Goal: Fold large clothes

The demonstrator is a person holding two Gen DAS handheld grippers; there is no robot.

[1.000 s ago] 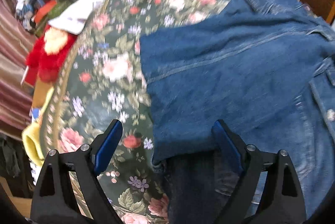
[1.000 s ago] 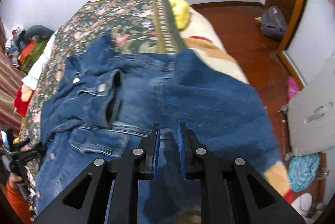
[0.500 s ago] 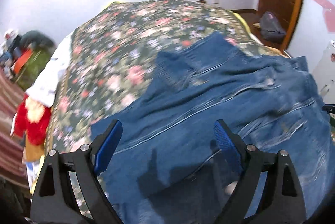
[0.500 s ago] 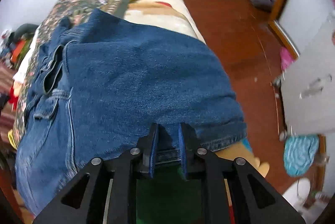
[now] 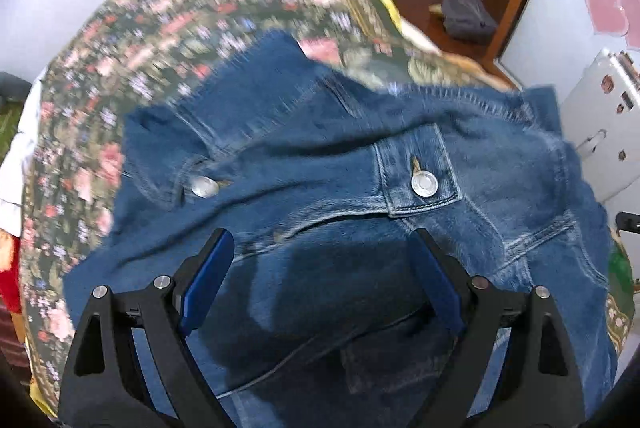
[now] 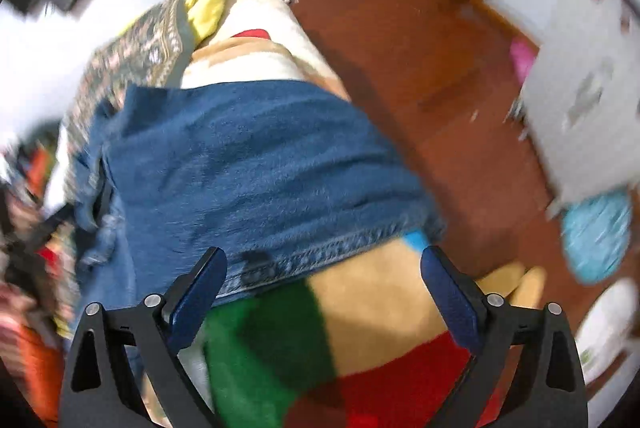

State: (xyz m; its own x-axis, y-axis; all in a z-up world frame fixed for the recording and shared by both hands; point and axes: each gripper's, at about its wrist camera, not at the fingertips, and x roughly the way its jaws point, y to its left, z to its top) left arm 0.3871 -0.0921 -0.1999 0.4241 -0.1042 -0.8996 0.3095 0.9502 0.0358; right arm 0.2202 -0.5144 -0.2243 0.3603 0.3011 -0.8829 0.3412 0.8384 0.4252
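Hovering wide open w/ nothing held: left gripper (image 5: 320,284) over denim jacket (image 5: 328,163), right gripper (image 6: 322,292), just opened, at its hem.

Blue denim jacket (image 5: 320,155) lies spread on the bed, partly folded, ahead of and under the left fingers; two metal buttons and a pocket flap face up. Its stitched hem (image 6: 320,252) lies just ahead of the right fingers, untouched.

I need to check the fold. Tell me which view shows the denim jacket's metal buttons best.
The left wrist view: two metal buttons show on the denim jacket. The right wrist view shows only a plain folded panel and hem, no button discernible.
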